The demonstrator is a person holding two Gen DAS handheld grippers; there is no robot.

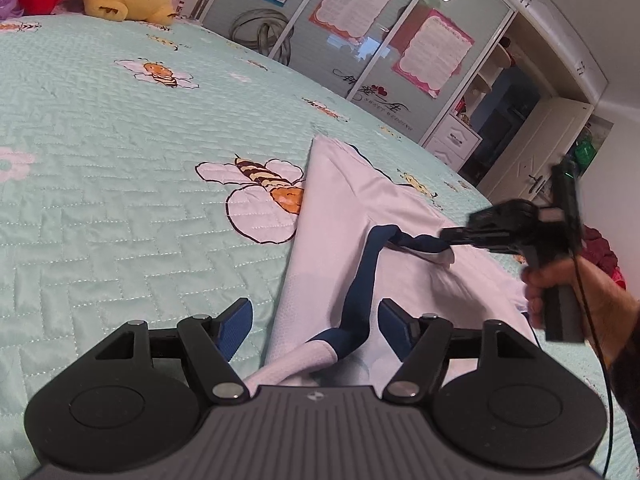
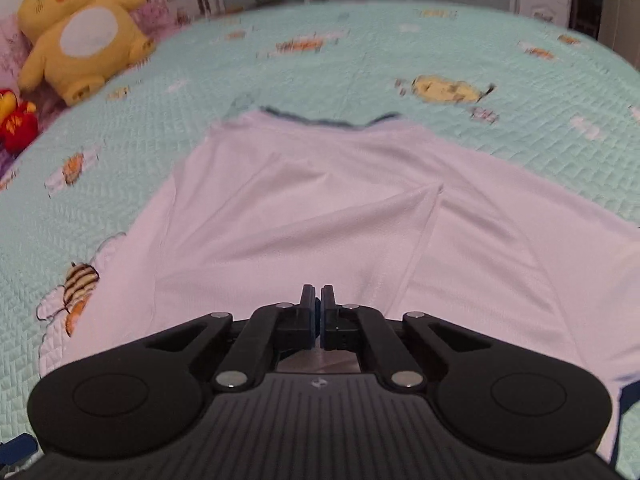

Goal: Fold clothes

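White fabric with navy trim makes up the garment [image 1: 332, 216], which is spread on the mint-green quilted bedspread [image 1: 120, 184] printed with bees. Left of the garment, a large bee motif [image 1: 264, 192] is seen on the quilt, partly covered by the garment's folded edge. Beyond the garment, at the head of the bed, a yellow plush toy [image 2: 76, 28] is propped, with a red plush toy [image 2: 16, 120] beside it.

At the near end of the garment, the left gripper [image 1: 314, 326] is held with its jaws spread wide, its blue pads [image 1: 236, 320] standing on either side of a white cuff and a navy band of the cloth; no pad is seen pressing on the fabric.

Right of the garment's middle, the right gripper [image 1: 448, 238] is carried by a hand [image 1: 560, 292]. Its jaws are seen fully closed in its own wrist view, where the fingertips [image 2: 308, 300] meet above the white cloth. From the left wrist view its tip is seen at a twisted navy strip of the garment, and that strip appears pinched and raised slightly off the bed. A mirrored wardrobe [image 1: 360, 32] is seen beyond the far side of the garment.
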